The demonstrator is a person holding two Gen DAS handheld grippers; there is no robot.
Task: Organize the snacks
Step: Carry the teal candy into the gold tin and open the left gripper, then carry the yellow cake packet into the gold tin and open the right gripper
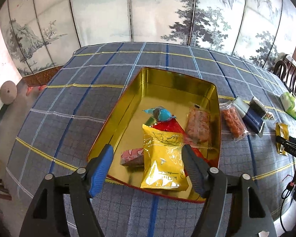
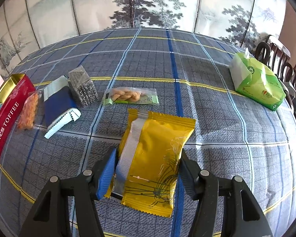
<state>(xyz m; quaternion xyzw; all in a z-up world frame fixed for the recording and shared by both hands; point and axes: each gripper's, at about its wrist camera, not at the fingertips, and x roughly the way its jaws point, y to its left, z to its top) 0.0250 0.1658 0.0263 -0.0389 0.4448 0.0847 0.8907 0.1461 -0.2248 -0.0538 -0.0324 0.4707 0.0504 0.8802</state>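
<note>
Left tool [image 1: 147,154] spread wide above gold tin [image 1: 136,96], yellow packet [image 1: 162,158] lying loose inside; plaid surface [image 1: 69,98], painted screen [image 1: 108,9] behind. Right tool [image 2: 148,162] clamped on another yellow snack packet [image 2: 154,154]; twisted-biscuit pack [image 2: 128,96], green tissue pack [image 2: 258,83] beyond.

several packets lie in the tin [image 1: 214,90]; more packets [image 2: 58,102] lie on the tablecloth [image 2: 207,118] to its right.

Five snack packets [image 1: 163,158] lie in one tin [image 1: 199,85] ahead of the left tongs [image 1: 148,156]. Five more packets [image 2: 154,154] lie on the worktop [image 2: 217,118] by the right tongs [image 2: 148,165]. One tissue pack [image 2: 258,83] sits far right.
</note>
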